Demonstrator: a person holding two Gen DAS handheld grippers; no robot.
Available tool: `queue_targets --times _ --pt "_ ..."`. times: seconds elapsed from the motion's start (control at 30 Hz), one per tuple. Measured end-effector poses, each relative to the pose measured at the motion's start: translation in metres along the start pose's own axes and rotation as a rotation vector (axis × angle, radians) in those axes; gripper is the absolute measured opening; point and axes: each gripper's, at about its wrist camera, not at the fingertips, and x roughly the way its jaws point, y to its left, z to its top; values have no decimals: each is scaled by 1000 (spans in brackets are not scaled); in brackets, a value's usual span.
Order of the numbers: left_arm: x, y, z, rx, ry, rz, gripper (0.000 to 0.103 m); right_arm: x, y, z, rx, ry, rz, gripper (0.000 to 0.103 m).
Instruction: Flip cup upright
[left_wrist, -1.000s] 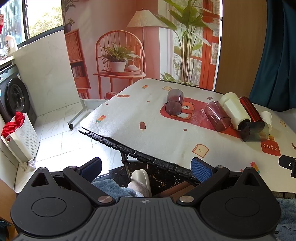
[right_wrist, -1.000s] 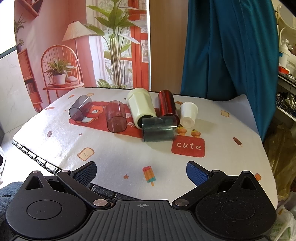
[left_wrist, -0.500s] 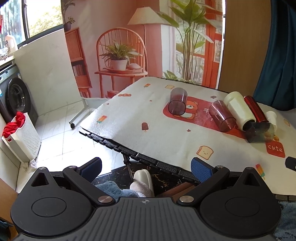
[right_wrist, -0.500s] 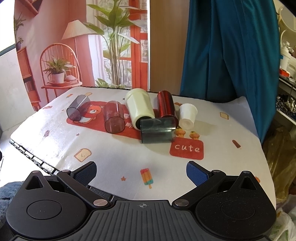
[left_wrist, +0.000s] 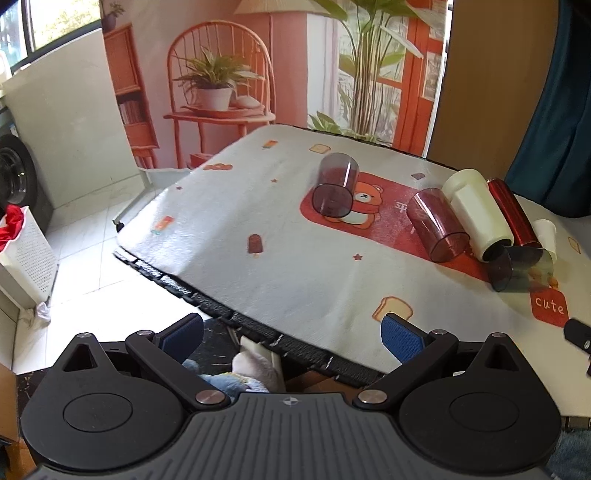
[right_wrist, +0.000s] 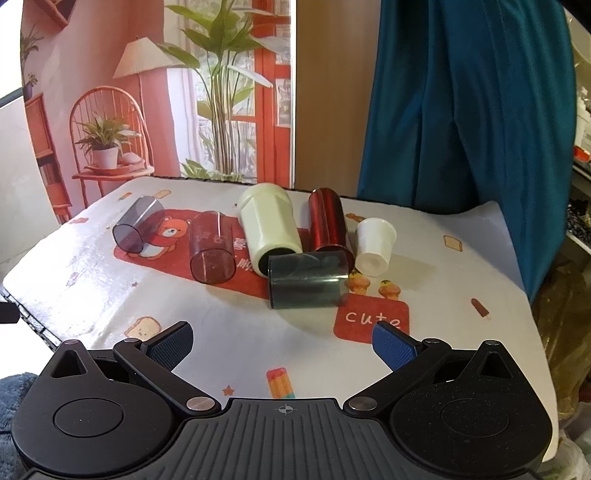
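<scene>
Several cups lie on their sides on the table: a smoky purple cup (right_wrist: 138, 225) (left_wrist: 334, 190), a dark red clear cup (right_wrist: 211, 253) (left_wrist: 437, 225), a cream cup (right_wrist: 269, 229) (left_wrist: 476, 212), a shiny red cup (right_wrist: 327, 223) (left_wrist: 511, 212) and a dark grey-green clear cup (right_wrist: 306, 280) (left_wrist: 519, 271). A small white cup (right_wrist: 373, 245) (left_wrist: 546, 236) stands upside down. My right gripper (right_wrist: 282, 345) is open and empty, short of the grey-green cup. My left gripper (left_wrist: 291, 338) is open and empty at the table's near edge.
The folding table (left_wrist: 258, 206) has a white cloth with a red bear mat (right_wrist: 170, 243). Blue curtain (right_wrist: 461, 110) hangs behind on the right. A white laundry basket (left_wrist: 22, 251) stands on the floor at left. The other gripper's tip (left_wrist: 578, 334) shows at the right edge.
Both grippers have moved forward towards the table and cups, so the cups look larger and nearer. The jaws stay open. No cup has moved.
</scene>
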Motion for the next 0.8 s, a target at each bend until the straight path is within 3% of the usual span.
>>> queue_targets --times 0.33,0.8 --pt "29 -11 10 9 42 9 103 36 -3 -3 10 55 15 103" --pt "48 -12 30 7 35 28 103 61 1 -3 -6 100 21 103"
